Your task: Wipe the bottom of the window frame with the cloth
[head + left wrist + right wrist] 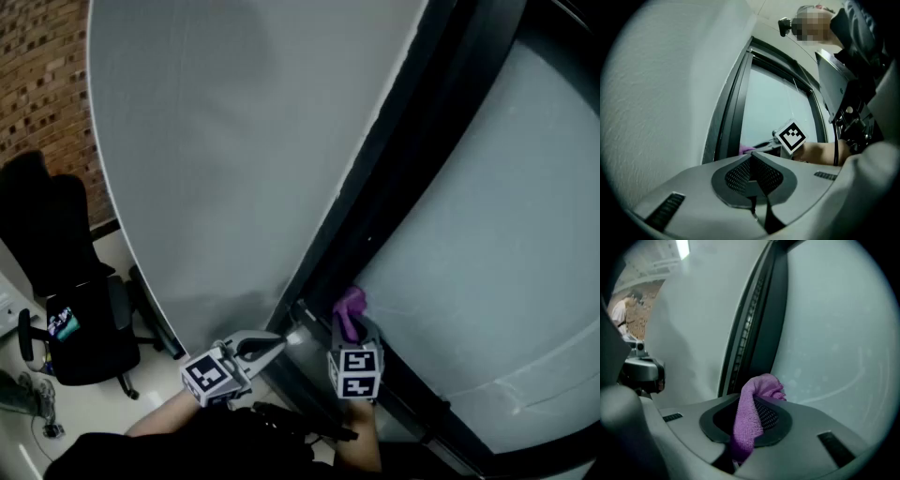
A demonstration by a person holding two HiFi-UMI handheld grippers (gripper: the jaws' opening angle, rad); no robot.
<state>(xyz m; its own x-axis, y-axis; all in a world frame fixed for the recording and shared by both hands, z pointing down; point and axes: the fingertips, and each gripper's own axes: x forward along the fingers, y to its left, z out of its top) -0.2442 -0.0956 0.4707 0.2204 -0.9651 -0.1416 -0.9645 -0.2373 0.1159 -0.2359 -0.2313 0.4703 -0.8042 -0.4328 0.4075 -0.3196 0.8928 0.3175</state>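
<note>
Clearly, the purple cloth (749, 420) is clamped between the jaws of the right gripper (350, 330). In the right gripper view a strip of it runs down between the two dark pads, and a bunched end sticks out past the tips, near the middle of the frame. In the head view that bunch (351, 304) shows low and centre, at the seam where the dark window frame (398, 173) meets the pale glass pane (497, 234). Whether it presses on the frame or only sits just in front of it cannot be told.

The left gripper (284, 340) lies just left of the right one in the head view, its tips aimed toward the frame. Its own view shows the jaws (752, 158) closed together with nothing between them. Beyond them are the right gripper's marker cube (791, 136) and a sliver of the cloth (746, 149) beside the frame (732, 117).

The frame runs diagonally from the upper right of the head view down to the lower centre, with the glass on its right and a plain white wall (234, 141) on its left. At the far left of that view stand a black office chair (66, 281) and — in the upper left corner — a brick wall (37, 75).
</note>
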